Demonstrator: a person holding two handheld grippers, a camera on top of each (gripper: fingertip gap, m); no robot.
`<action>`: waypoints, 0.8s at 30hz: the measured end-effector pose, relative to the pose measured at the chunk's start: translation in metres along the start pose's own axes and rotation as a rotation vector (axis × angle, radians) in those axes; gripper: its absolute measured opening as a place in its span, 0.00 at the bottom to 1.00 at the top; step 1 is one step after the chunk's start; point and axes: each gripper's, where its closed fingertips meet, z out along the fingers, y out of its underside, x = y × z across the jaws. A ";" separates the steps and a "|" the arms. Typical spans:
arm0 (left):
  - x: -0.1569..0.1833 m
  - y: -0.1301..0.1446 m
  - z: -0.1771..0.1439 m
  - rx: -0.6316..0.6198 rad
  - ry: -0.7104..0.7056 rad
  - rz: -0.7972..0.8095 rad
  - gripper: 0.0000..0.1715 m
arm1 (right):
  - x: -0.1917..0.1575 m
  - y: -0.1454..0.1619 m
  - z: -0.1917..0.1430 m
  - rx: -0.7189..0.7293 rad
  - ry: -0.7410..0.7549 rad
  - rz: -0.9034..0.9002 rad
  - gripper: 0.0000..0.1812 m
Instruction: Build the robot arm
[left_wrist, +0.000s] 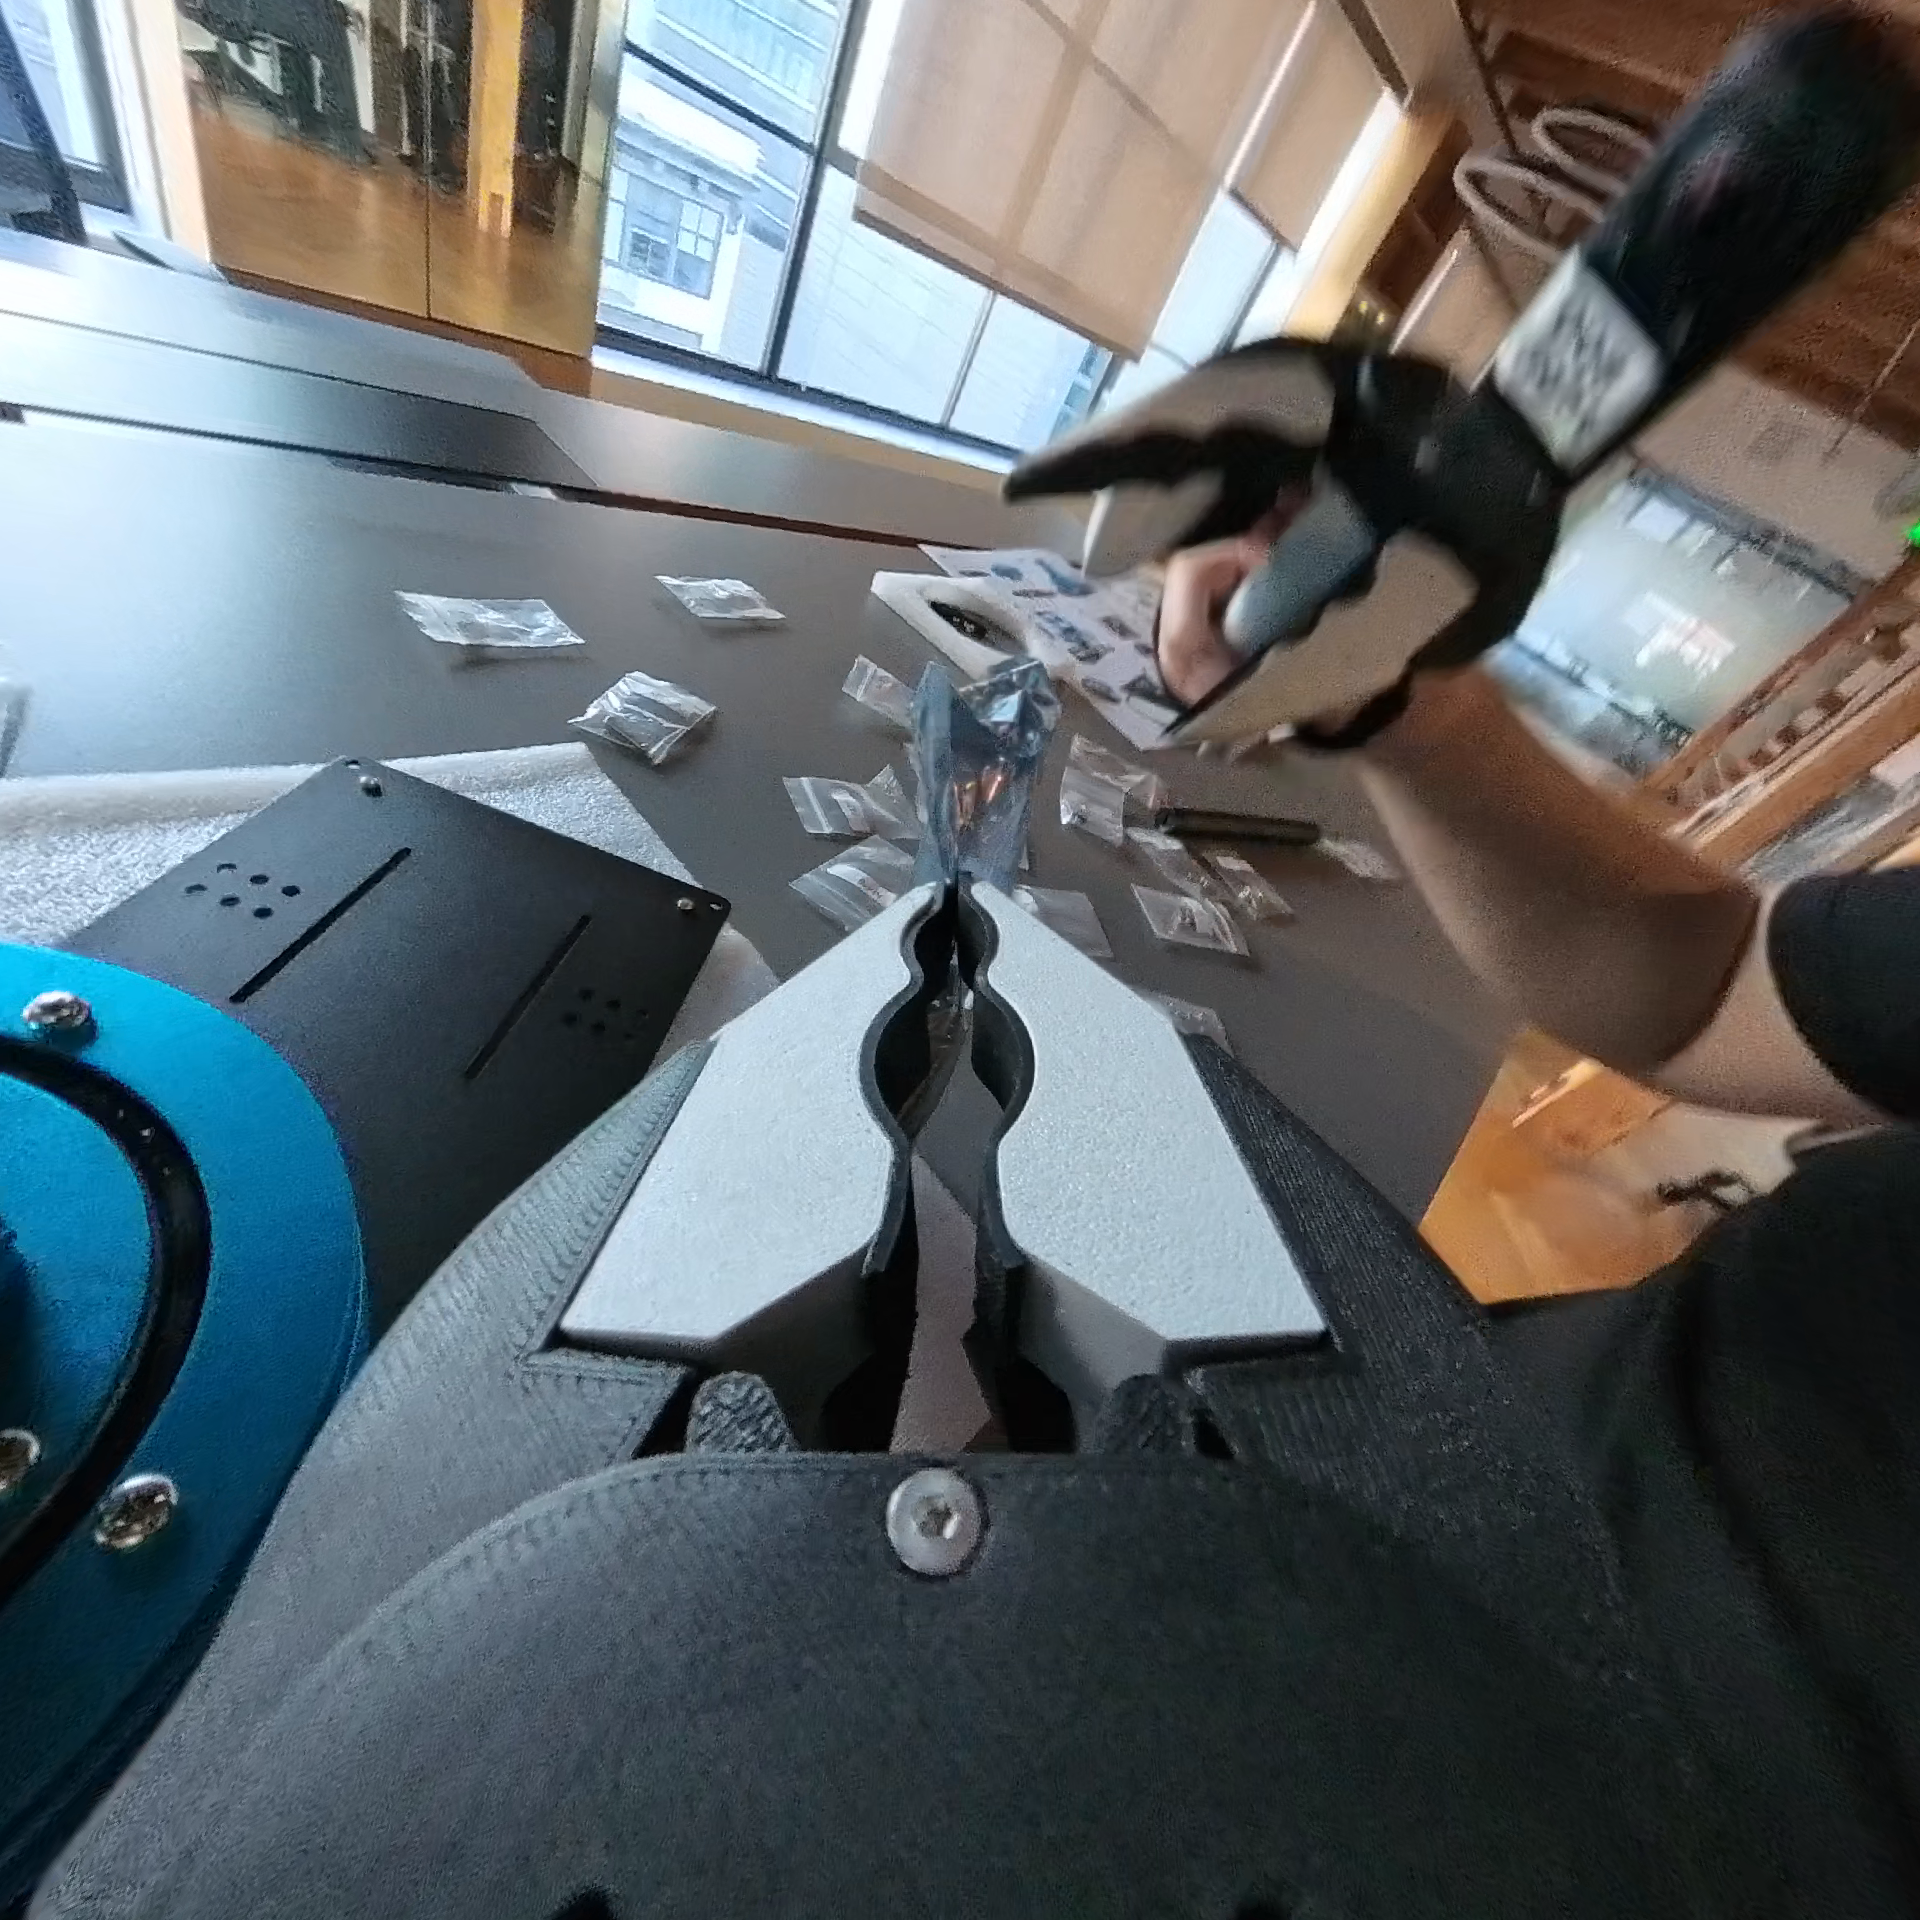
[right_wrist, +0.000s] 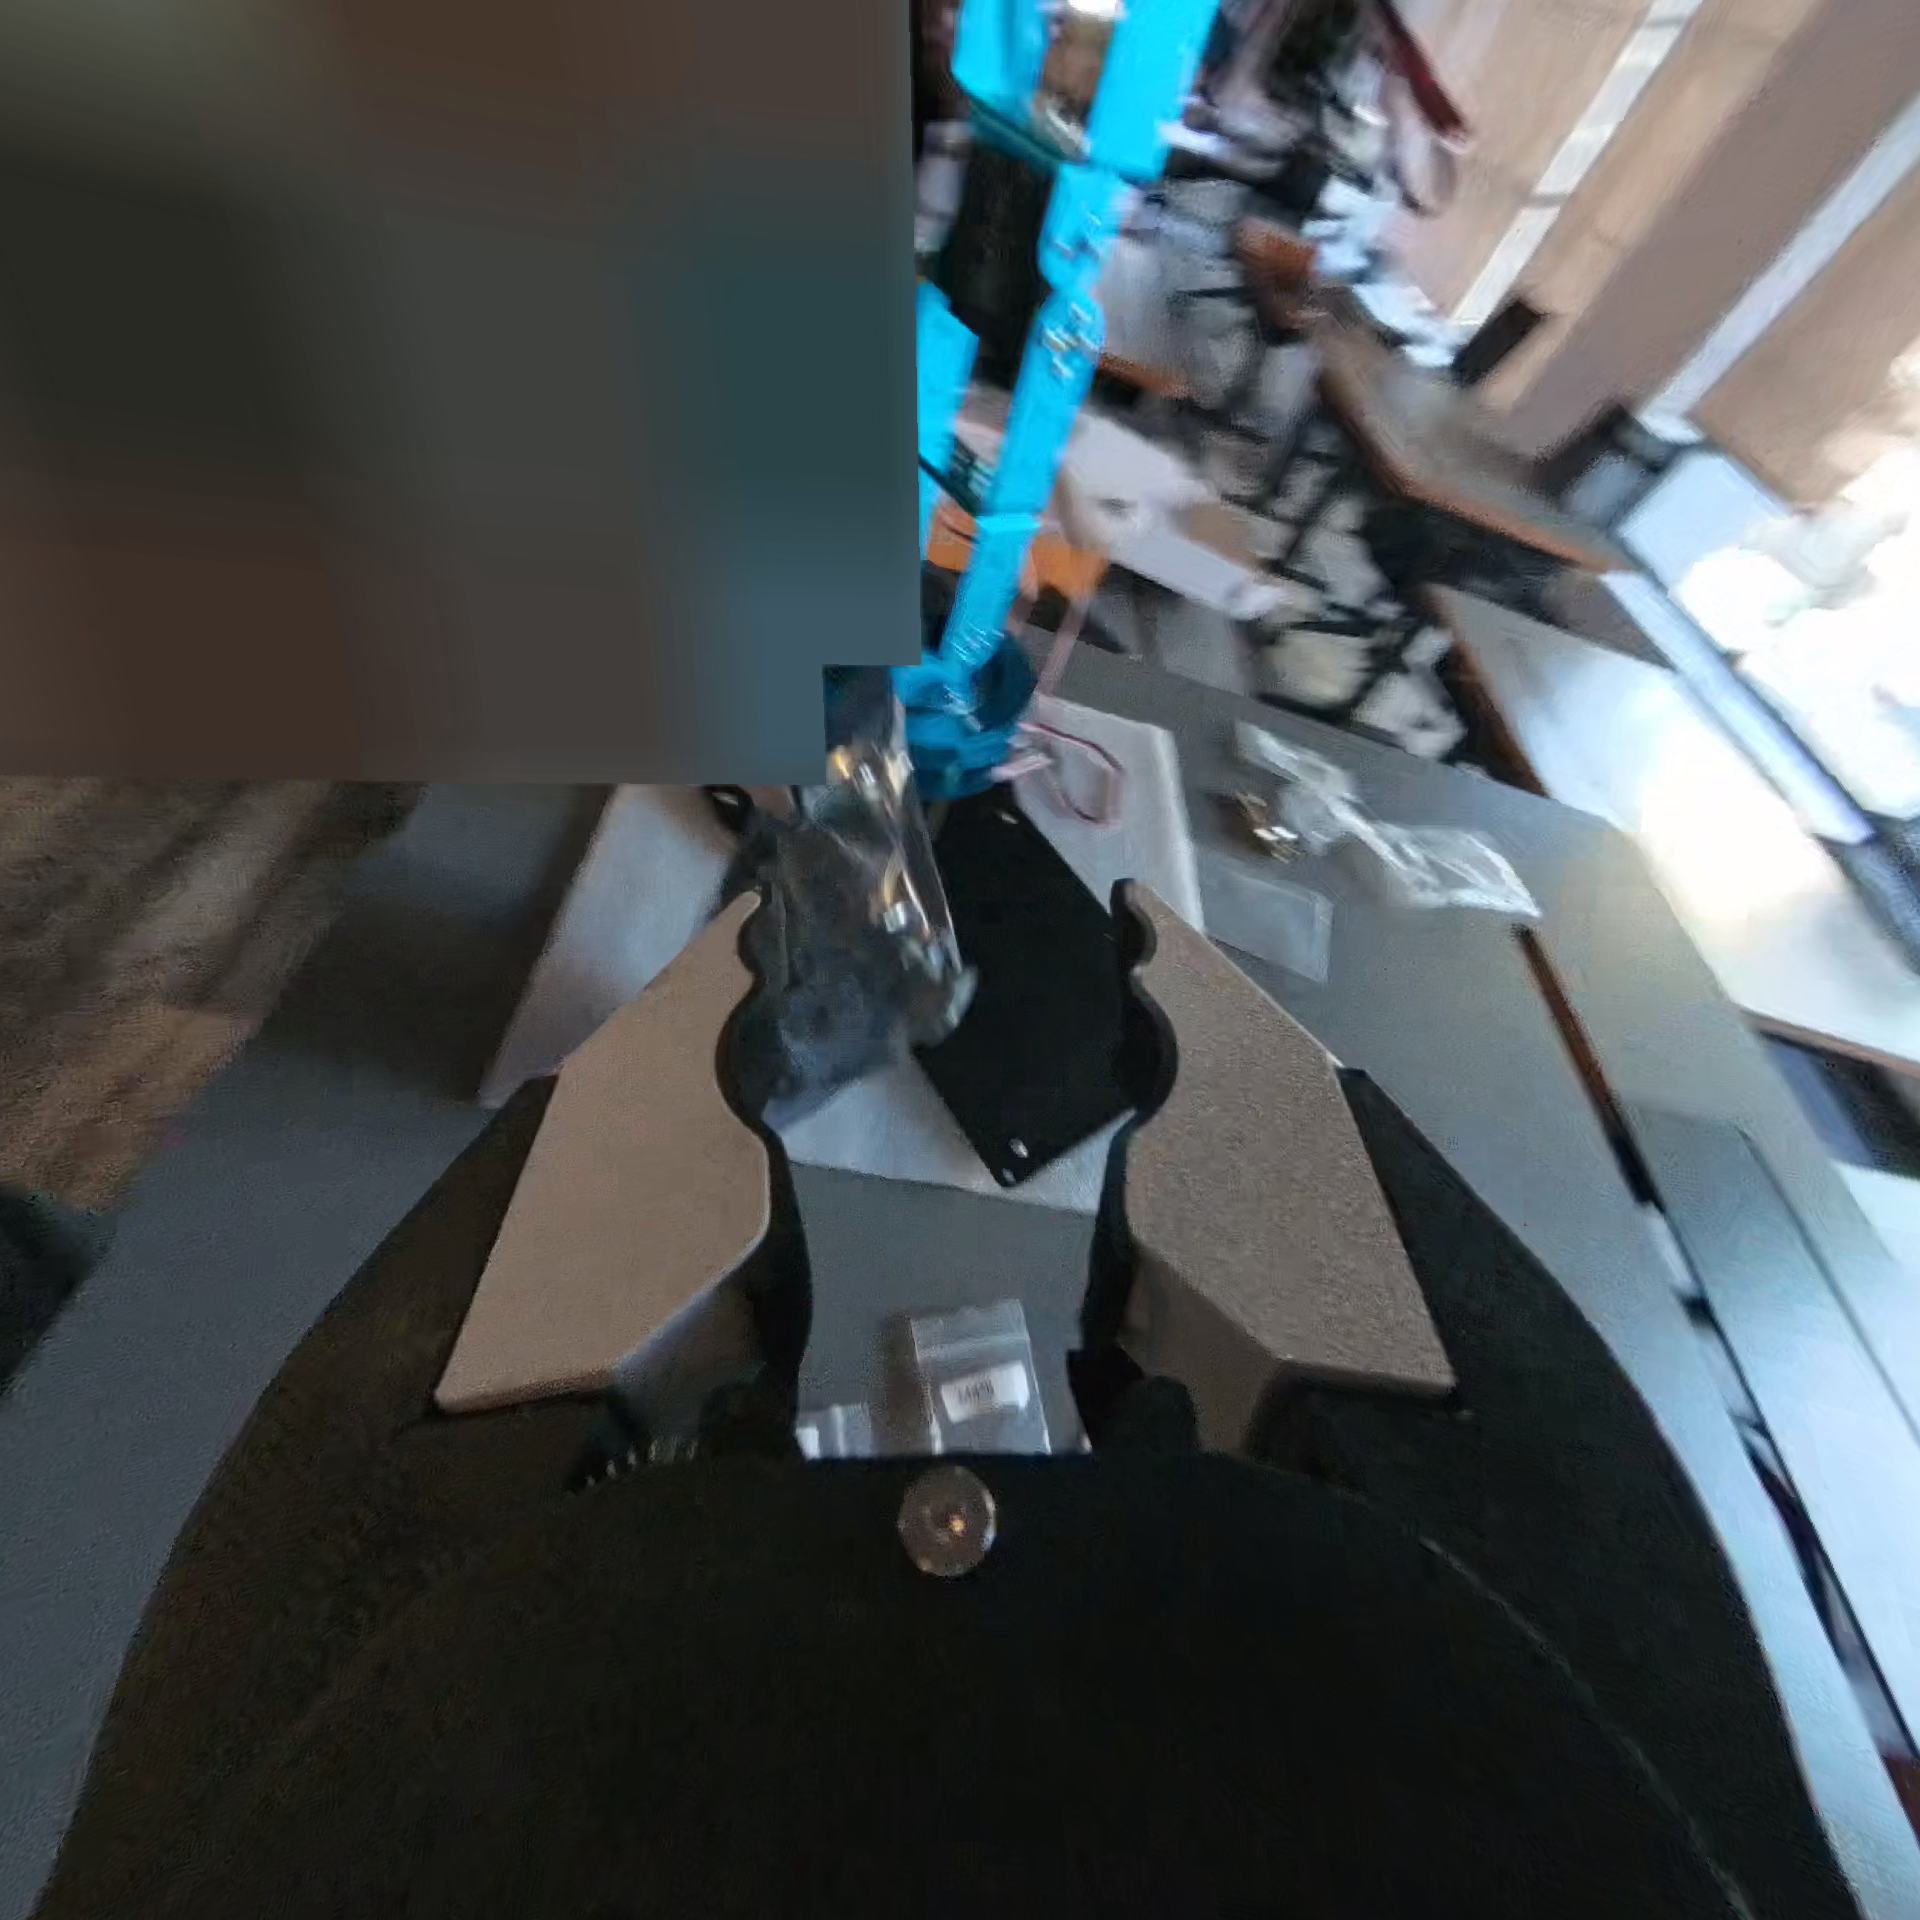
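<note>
The dark matte tabletop (left_wrist: 312, 623) stretches bare toward the windows on the left, while its right edge drops off to a wooden floor close beside the scatter of small clear plastic parts bags (left_wrist: 644, 712). Nearer in, a flat black metal plate with slots and small holes (left_wrist: 416, 935) lies on a sheet of white foam (left_wrist: 582, 800), and a bright blue ring-shaped part with silver screws (left_wrist: 156, 1299) crowds the lower left, so the free room lies ahead and leftward. The left gripper (left_wrist: 961, 894) has its grey fingers pressed together at the tips, pinching the lower edge of a bluish translucent bag with metal parts inside (left_wrist: 982, 748), which stands upright above the table. The right gripper (right_wrist: 935, 904) hangs in the air with its fingers spread wide and nothing between them; in the right wrist view the held bag (right_wrist: 883, 894) sits just beyond its left fingertip, whether touching cannot be told through the blur. Below its jaws lies a small clear bag with a white label (right_wrist: 966, 1371), and a blue jointed frame (right_wrist: 1039, 364) rises behind.
</note>
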 end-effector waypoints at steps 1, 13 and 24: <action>0.001 0.000 0.001 -0.013 -0.003 0.025 0.00 | -0.001 -0.006 0.006 -0.042 -0.083 0.022 0.36; 0.001 -0.002 -0.006 0.055 0.053 -0.015 0.00 | -0.024 0.006 0.059 -0.422 -0.393 -0.086 0.28; -0.021 0.046 -0.034 -0.047 -0.093 -0.064 0.03 | -0.020 0.014 0.047 -0.243 -0.458 -0.025 0.07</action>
